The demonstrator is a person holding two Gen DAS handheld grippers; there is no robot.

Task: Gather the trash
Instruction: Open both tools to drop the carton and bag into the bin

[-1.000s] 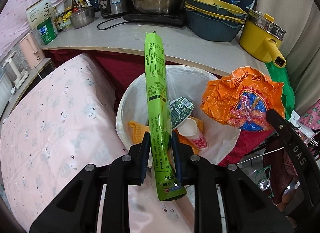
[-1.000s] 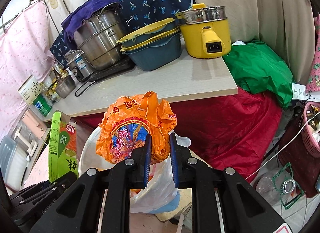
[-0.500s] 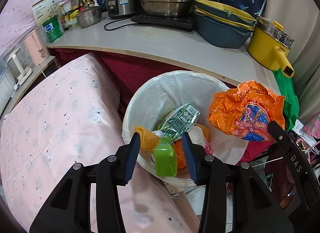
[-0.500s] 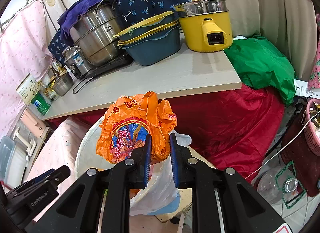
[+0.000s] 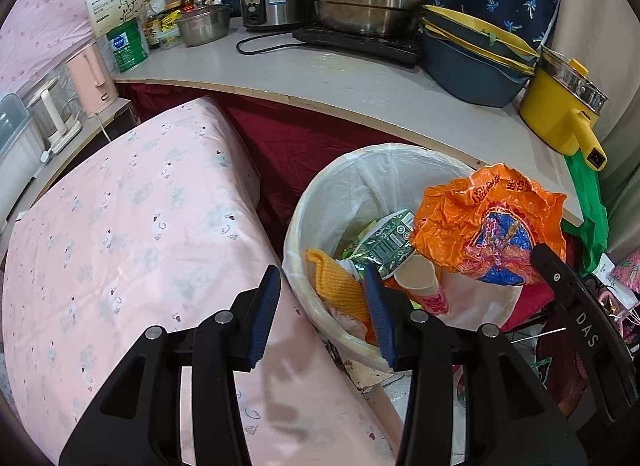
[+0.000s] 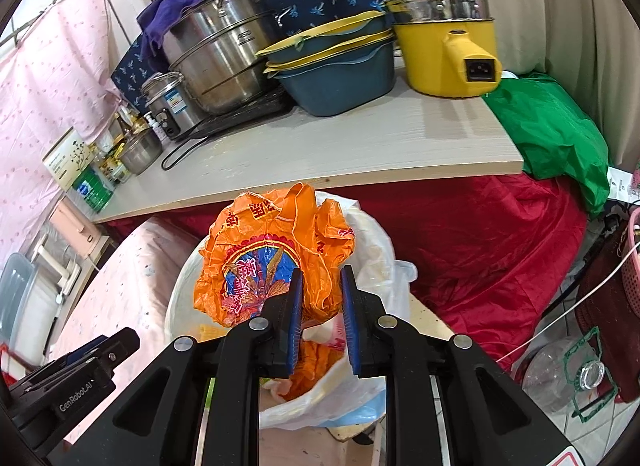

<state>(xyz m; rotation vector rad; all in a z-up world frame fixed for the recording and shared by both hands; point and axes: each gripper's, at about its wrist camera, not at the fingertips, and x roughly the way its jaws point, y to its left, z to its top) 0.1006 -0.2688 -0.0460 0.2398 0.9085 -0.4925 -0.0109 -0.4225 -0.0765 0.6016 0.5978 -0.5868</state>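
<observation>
A white bin (image 5: 384,151) with a white liner stands between the pink bed and the counter. It holds an orange cloth (image 5: 336,286), a dark green packet (image 5: 386,242) and a paper cup (image 5: 418,278). My left gripper (image 5: 322,286) hangs open over the bin's near rim with nothing between its fingers. My right gripper (image 6: 322,282) is shut on a crumpled orange plastic bag (image 6: 272,250), held just above the bin (image 6: 180,294) on its right side. The same orange bag (image 5: 488,221) shows in the left wrist view, over the bin's right rim.
A grey counter (image 5: 340,81) behind the bin carries steel pots, stacked blue basins (image 5: 472,65) and a yellow electric pot (image 5: 560,113). A pink bed cover (image 5: 120,225) fills the left. Red cloth (image 6: 480,246) and green cloth (image 6: 556,133) lie to the right.
The left gripper opened and let go of the tall green box, which dropped into the bin. The right gripper kept its hold on the orange bag and sank slightly toward the bin.
</observation>
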